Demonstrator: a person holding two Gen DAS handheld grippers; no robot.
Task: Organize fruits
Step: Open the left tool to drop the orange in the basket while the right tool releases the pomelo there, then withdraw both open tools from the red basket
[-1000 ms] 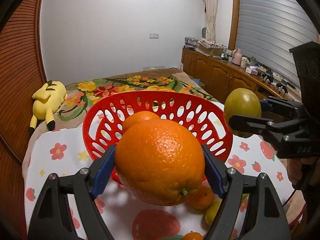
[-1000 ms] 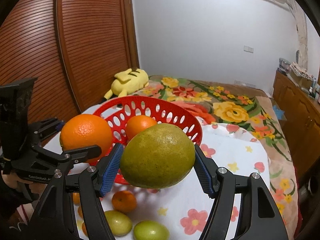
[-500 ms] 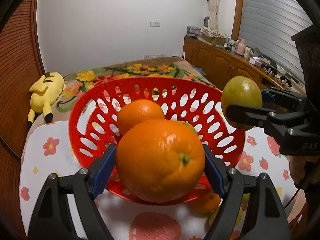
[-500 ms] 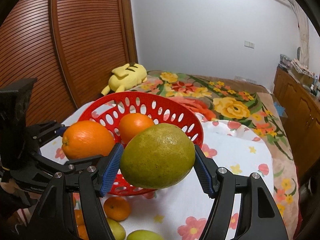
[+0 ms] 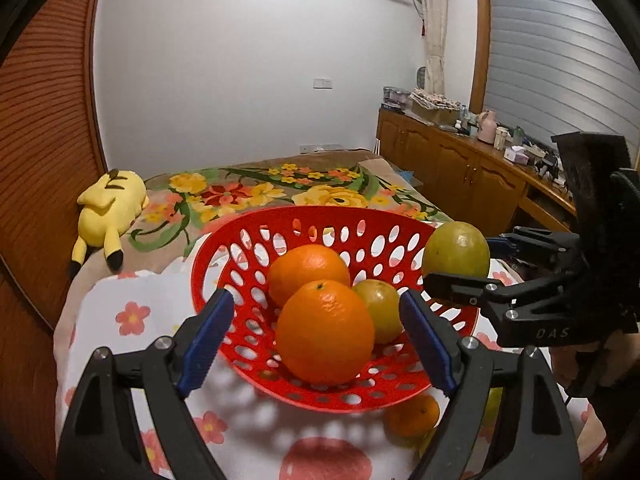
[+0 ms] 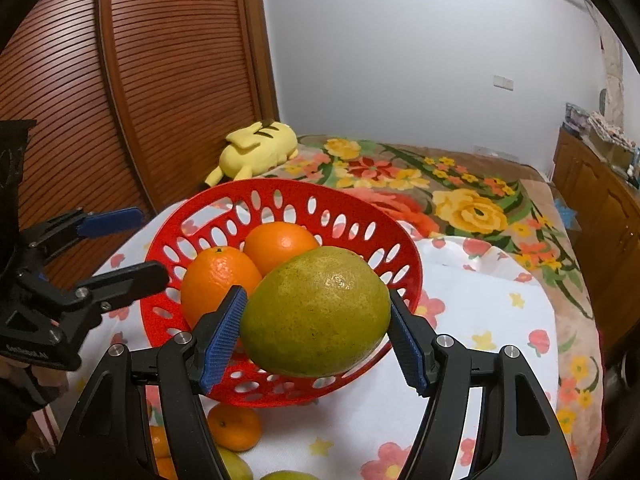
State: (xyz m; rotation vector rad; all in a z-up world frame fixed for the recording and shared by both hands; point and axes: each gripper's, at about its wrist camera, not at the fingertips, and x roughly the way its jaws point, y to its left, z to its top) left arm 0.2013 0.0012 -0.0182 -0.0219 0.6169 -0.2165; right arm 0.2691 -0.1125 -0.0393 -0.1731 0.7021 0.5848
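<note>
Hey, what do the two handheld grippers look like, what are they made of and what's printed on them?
Both grippers, left and right, are black angular frames with silver screws at the joints and two fingers faced with ribbed blue pads. The right one carries pale lettering on its side; the left has a small white label, too blurred to read. A thin dark cable hangs beneath the right.

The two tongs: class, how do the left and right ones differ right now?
The left tongs are opening, pads clear of the orange lying in the red basket; the right tongs grip a green citrus fruit, held above the basket's near rim. Both have blue pads on black arms.
</note>
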